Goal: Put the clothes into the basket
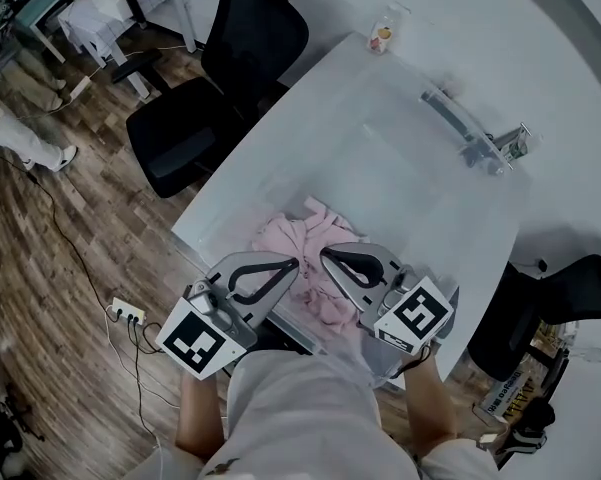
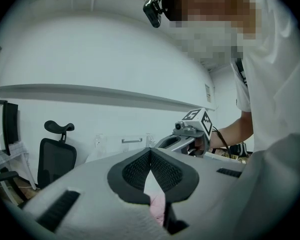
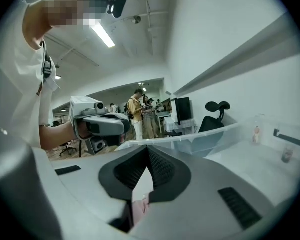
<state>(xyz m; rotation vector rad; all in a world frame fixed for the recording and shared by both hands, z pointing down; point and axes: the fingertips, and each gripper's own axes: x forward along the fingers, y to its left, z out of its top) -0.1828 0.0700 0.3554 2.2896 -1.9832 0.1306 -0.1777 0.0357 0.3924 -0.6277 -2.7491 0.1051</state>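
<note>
A heap of pink clothes (image 1: 305,243) lies at the near end of the clear plastic basket (image 1: 220,193) on the white table. My left gripper (image 1: 292,264) and right gripper (image 1: 326,255) hover side by side just above that heap, tips pointing toward each other. In the left gripper view the jaws of the left gripper (image 2: 150,150) meet at the tips, with the pink clothes (image 2: 158,206) showing through the gap behind them. The right gripper (image 3: 149,148) is likewise shut, and a bit of the pink clothes (image 3: 139,207) shows below its pads. Nothing visibly hangs from either gripper.
The basket's far wall carries a grey handle (image 1: 460,128). A small bottle (image 1: 382,34) stands past the basket's far corner. Black office chairs stand at the left (image 1: 220,78) and at the right (image 1: 555,303). A power strip (image 1: 127,313) lies on the wood floor. People (image 3: 140,116) stand far off.
</note>
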